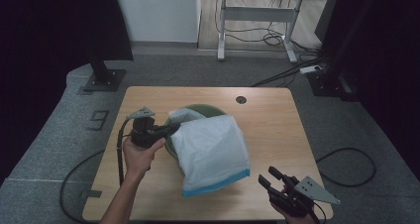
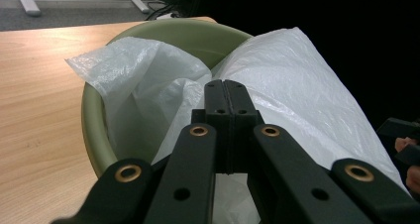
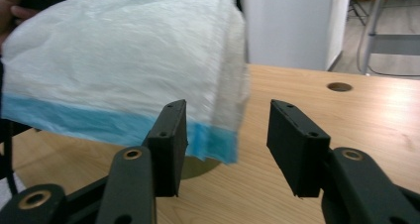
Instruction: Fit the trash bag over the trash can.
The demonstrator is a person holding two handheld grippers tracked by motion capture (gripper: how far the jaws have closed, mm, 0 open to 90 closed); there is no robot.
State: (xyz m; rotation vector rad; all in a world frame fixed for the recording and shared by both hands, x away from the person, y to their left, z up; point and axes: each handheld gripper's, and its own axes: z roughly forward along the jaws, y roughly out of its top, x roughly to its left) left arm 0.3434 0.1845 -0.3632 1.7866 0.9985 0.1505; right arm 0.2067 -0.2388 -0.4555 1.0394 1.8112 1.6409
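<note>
Bag [image 1: 213, 152] blocks bin [image 1: 198, 108]; table [image 1: 270, 130] right free.

High cam looks down; tongs cams close — all share bag [image 1: 210, 152].

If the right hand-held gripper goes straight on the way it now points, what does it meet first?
Probably the blue-edged end of the white plastic bag; the right hand-held gripper, jaws open, points at it, though depth is unclear.
</note>
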